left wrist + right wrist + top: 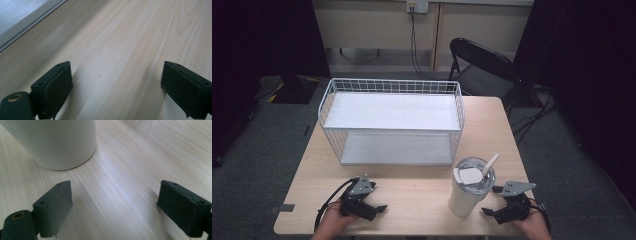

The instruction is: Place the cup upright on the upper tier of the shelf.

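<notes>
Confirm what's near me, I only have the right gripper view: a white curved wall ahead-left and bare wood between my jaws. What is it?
Observer: It's a tall white cup with a clear lid and a straw, standing upright on the table.
Operator: Is my claw on it?
Observer: No. The right claw sits beside the cup's base, jaws apart, nothing between them.
Operator: What's the other hand doing?
Observer: The left claw rests near the table's front edge, open, on bare wood.
Operator: Anything beyond the cup?
Observer: A white two-level wire shelf stands behind it, both levels bare.
</notes>
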